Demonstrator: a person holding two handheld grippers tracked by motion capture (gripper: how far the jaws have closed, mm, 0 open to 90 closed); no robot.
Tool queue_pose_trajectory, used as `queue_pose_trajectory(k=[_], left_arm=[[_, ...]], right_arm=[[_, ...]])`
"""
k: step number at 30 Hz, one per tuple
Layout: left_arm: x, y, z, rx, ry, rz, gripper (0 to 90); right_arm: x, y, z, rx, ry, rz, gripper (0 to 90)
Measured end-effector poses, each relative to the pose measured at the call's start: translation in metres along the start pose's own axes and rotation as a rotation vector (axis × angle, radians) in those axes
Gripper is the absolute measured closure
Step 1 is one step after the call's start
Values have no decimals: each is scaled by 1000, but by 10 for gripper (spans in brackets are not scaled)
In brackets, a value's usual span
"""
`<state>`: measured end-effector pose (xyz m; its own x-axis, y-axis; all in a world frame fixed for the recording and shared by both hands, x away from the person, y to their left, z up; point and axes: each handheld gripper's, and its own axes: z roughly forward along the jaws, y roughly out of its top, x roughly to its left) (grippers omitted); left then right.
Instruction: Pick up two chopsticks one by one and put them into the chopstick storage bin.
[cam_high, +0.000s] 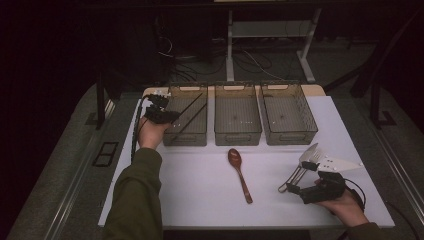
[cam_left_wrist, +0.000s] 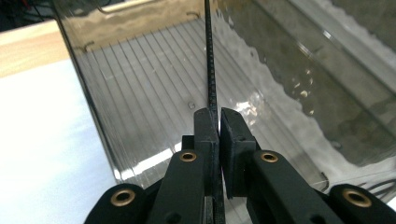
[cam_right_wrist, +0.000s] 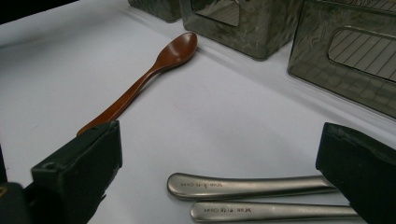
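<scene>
Chopsticks (cam_high: 192, 112) are what's in hand here: two thin black sticks slanting across the left bin (cam_high: 186, 116), and the left gripper (cam_left_wrist: 215, 114) has its jaws pinched tight on one of them, just a sliver of gap around the stick. In the left gripper view that chopstick (cam_left_wrist: 210, 56) runs straight up from the jaws over the ribbed floor of the bin, close to the clear left-hand wall.

The left hand (cam_high: 151, 131) sits by the bin's near-left corner, forearm in an olive sleeve (cam_high: 137, 195) coming up along the left edge of the tabletop (cam_high: 200, 195). Not much room there; the bin wall is right beside the jaws.

Three smoky clear bins line the far edge, with narrow gaps between them. The middle bin (cam_high: 237, 115) and right bin (cam_high: 289, 114) look bare inside.

A wooden spoon (cam_high: 240, 175) lies near the middle of the tabletop, bowl toward the bins, with plenty of open white surface around it.

Near the right edge, the right gripper (cam_high: 304, 192) rests low toward the near-right corner with its jaws spread wide, holding nothing. Two metal handles (cam_right_wrist: 252, 196) lie side by side between those jaws, untouched. In the high view they run up to a fork (cam_high: 303, 165) head near the right bin.
</scene>
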<state>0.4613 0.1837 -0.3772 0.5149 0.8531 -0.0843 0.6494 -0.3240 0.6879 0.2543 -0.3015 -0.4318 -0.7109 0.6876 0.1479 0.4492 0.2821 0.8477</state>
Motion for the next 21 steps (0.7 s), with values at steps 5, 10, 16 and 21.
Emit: queue_pose_trajectory(k=[5,10,16,21], left_arm=[[1,-2,2,-7,-16,-29,777],[1,-1,-3,-40,-17,-10,694],[-4,1,-10,-73,-52,6,608],[-11,3,-18,-118,-105,32,533]], right_arm=[[0,0,0,0,0,0,0],[0,0,1,1,0,-1,0],[0,0,1,2,-1,1,0],[-1,0,0,-2,0,4,0]])
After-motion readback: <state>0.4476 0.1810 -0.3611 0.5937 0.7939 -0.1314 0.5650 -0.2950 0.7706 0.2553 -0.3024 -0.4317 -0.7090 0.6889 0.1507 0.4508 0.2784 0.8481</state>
